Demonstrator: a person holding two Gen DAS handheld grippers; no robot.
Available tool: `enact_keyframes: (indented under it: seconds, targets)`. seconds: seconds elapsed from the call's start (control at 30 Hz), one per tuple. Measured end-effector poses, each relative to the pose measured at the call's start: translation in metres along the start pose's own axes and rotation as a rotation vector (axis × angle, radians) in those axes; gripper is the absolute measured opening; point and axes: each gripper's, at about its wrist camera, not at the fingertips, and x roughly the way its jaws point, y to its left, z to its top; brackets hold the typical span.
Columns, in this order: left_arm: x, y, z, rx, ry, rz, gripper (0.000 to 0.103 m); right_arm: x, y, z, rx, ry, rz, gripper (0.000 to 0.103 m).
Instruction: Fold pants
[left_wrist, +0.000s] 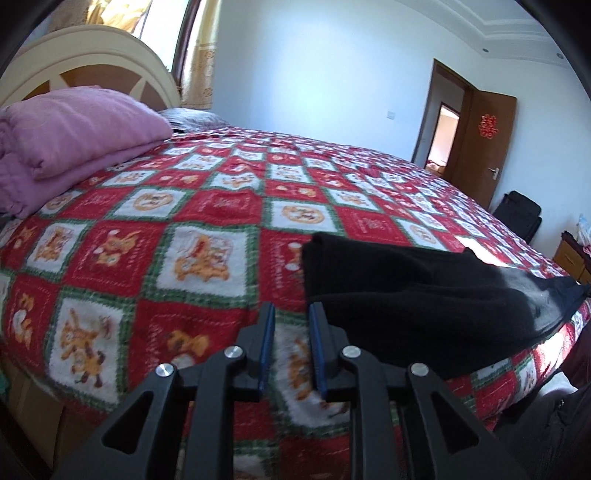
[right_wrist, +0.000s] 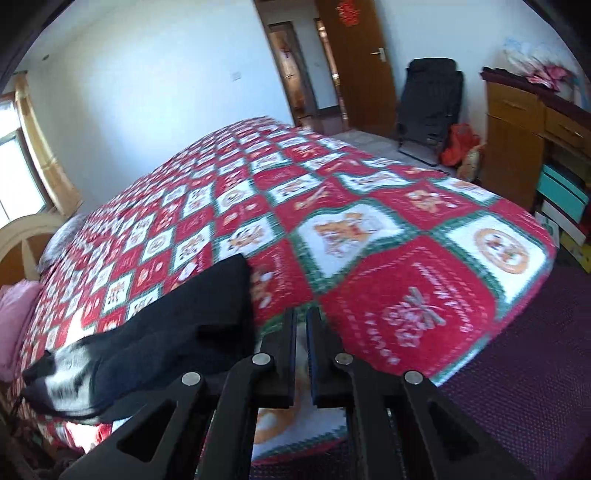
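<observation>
My left jaws (left_wrist: 291, 314) sit slightly apart, right jaws (right_wrist: 302, 316) nearly together, both empty. The folded black fabric pants (left_wrist: 417, 295) lie between them on the red checked bedspread (left_wrist: 184, 229); snagging it could undo the fold.

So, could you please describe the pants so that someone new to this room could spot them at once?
Start at the big bed under its red, white and green checked blanket. Near the front edge of it, just ahead of both grippers, lies a folded dark bundle: the pants. They are the only plain black thing on the patterned cover, unlike the pink bedding at the headboard.
</observation>
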Motion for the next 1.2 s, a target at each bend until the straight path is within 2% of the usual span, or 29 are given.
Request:
enact_keyframes:
  seconds: [0.1,0.13,0.17,0.23,0.27,0.3,0.43,0.53,0.6,0.7,0.73,0.83,0.9,1.07,1.2]
  targets:
    - [-0.005,0.01,-0.001,-0.026,0.006,0.038,0.023,-0.017,0.02,-0.003,-0.035,-0.046,0.029,0.008]
    - [-0.008,0.012,-0.001,-0.034,0.001,0.049,0.025,-0.021,0.03,-0.003,-0.063,-0.056,0.036,0.017]
    - [-0.011,0.013,0.0,-0.042,-0.007,0.059,0.03,-0.025,0.044,-0.005,-0.099,-0.062,0.051,0.04]
    - [-0.016,0.011,0.004,-0.054,-0.031,0.055,0.04,-0.031,0.083,-0.009,-0.181,-0.074,0.114,0.063]
    - [-0.019,0.008,0.006,-0.052,-0.045,0.054,0.046,-0.033,0.098,-0.011,-0.209,-0.079,0.139,0.063]
    - [-0.019,0.004,0.009,-0.049,-0.051,0.053,0.047,-0.033,0.126,-0.015,-0.271,-0.076,0.173,0.063]
    - [-0.004,-0.017,0.019,-0.02,-0.019,0.012,0.047,-0.023,0.223,-0.043,-0.512,-0.026,0.246,0.063]
    - [0.013,-0.034,0.027,0.024,0.009,0.003,0.047,-0.009,0.284,-0.071,-0.639,0.019,0.317,0.063]
    - [0.029,-0.041,0.033,0.032,0.048,0.002,0.041,0.0,0.317,-0.09,-0.697,0.051,0.365,0.063]
    - [0.049,-0.038,0.039,0.014,0.096,0.058,0.036,0.007,0.35,-0.117,-0.753,0.084,0.424,0.063]
    - [0.052,-0.035,0.04,-0.001,0.104,0.065,0.036,0.008,0.357,-0.124,-0.766,0.091,0.438,0.063]
    - [0.055,-0.028,0.043,-0.053,0.112,0.024,0.035,0.01,0.374,-0.141,-0.797,0.106,0.473,0.063]
    - [0.056,-0.028,0.044,-0.06,0.128,-0.008,0.019,0.013,0.379,-0.147,-0.792,0.119,0.483,0.063]
    - [0.056,-0.02,0.046,-0.15,0.148,-0.083,0.014,0.018,0.378,-0.149,-0.754,0.136,0.475,0.063]
    - [0.06,-0.018,0.046,-0.171,0.147,-0.097,0.008,0.024,0.372,-0.145,-0.705,0.152,0.469,0.063]
